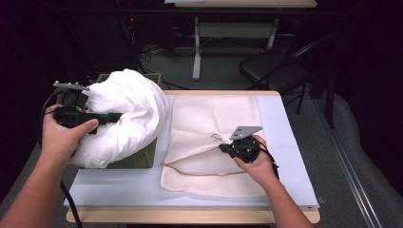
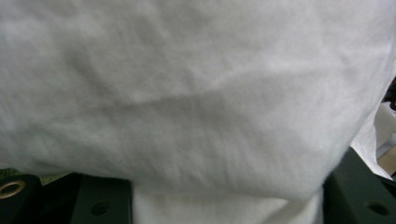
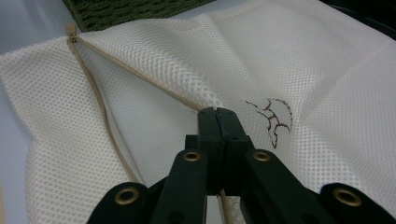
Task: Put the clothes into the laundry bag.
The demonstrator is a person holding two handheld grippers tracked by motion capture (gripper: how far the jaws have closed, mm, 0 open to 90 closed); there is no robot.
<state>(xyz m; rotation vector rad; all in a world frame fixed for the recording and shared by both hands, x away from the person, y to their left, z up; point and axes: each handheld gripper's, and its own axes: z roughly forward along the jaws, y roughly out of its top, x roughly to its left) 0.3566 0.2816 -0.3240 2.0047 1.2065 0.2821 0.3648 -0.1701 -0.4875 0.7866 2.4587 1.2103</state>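
Observation:
A bulky white cloth bundle (image 1: 123, 114) sits on a green woven basket (image 1: 140, 159) at the table's left. My left gripper (image 1: 113, 117) presses into its side; in the left gripper view the white cloth (image 2: 196, 93) bulges between the two widely spread jaws. A cream mesh bag (image 1: 214, 111) with a zip lies flat in the middle. My right gripper (image 1: 224, 147) is shut on the upper edge of the bag's zip opening (image 3: 154, 84) and lifts it slightly. The right gripper's (image 3: 216, 114) jaws meet beside a brown mark (image 3: 273, 119).
The table (image 1: 290, 152) has a pale blue-white top with a wooden front edge. The zip pull (image 3: 70, 30) lies at the bag's corner near the basket (image 3: 121, 11). A black folding chair (image 1: 275, 66) and another table's legs (image 1: 197, 47) stand behind.

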